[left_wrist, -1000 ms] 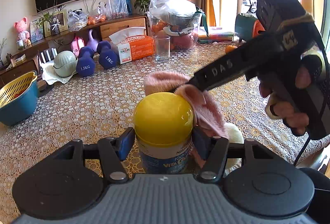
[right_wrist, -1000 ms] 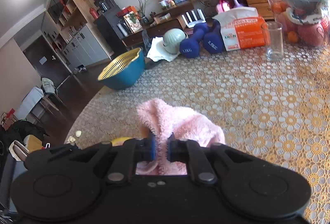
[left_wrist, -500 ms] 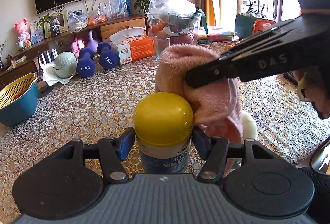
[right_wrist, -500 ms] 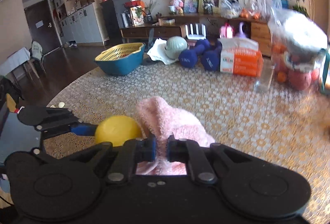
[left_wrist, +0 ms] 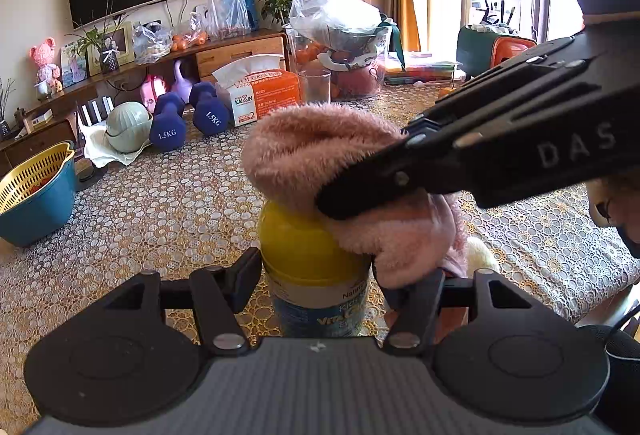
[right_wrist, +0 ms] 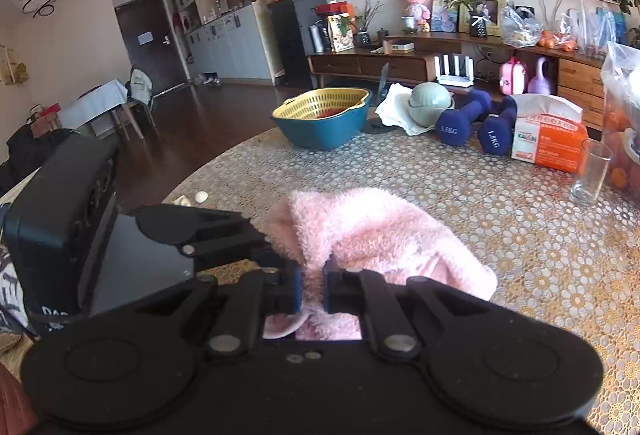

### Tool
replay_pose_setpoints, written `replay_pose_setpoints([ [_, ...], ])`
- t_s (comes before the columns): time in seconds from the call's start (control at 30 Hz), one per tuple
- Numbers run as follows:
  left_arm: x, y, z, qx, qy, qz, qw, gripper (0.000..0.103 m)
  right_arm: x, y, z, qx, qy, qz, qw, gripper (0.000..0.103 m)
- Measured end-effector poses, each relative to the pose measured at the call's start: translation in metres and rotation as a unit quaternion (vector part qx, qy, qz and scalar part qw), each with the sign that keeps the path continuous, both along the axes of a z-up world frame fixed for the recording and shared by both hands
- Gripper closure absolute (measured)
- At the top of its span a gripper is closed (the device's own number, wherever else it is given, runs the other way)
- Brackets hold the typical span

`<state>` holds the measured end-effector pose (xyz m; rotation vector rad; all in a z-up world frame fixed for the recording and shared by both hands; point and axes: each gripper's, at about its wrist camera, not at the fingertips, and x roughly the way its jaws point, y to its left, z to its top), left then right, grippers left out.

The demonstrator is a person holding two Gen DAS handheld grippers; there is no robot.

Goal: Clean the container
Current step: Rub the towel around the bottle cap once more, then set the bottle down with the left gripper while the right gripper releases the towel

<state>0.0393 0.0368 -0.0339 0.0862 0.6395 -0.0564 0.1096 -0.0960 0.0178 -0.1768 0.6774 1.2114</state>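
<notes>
The left tool (left_wrist: 316,277) clamps a yellow-capped bottle (left_wrist: 316,263) standing on the worktop (left_wrist: 160,203). The right tool (right_wrist: 312,289) is closed on a pink cloth (right_wrist: 372,227), which lies over the bottle's cap.

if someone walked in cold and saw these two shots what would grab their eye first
Most likely the fluffy pink cloth, draped over the yellow lid of a bottle right at the centre, pinched by the right tool while the left tool clamps the bottle from both sides. After that, the bright clutter at the far table edge: two blue dumbbells, an orange tissue box and a blue basin with a yellow strainer off to the left.
</notes>
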Motion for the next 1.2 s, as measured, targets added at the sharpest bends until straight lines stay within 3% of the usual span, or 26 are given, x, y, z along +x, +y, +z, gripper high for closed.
replay_pose_setpoints([
  [0.3, 0.000, 0.000, 0.000, 0.000, -0.002, 0.000, 1.0000, 0.043, 0.034, -0.007, -0.010, 0.016, 0.029, -0.055, 0.998, 0.093],
  [0.43, 0.000, 0.000, 0.000, -0.001, -0.002, -0.002, 1.0000, 0.043, 0.053, -0.008, -0.020, 0.028, 0.065, -0.076, 0.995, 0.093],
  [0.6, 0.000, 0.000, 0.000, -0.001, -0.003, -0.002, 1.0000, 0.043, 0.070, -0.011, -0.043, 0.027, 0.120, -0.104, 0.987, 0.093],
  [0.8, 0.000, 0.000, 0.000, -0.003, -0.004, -0.003, 1.0000, 0.043, 0.066, -0.009, -0.072, -0.002, 0.142, -0.110, 0.984, 0.092],
  [1.13, 0.001, 0.000, 0.002, -0.003, 0.001, -0.003, 1.0000, 0.042, 0.048, -0.001, -0.082, -0.063, 0.090, -0.097, 0.989, 0.092],
  [1.2, 0.000, 0.000, 0.002, -0.002, 0.003, -0.004, 1.0000, 0.040, 0.044, -0.002, -0.074, -0.067, 0.066, -0.102, 0.990, 0.083],
])
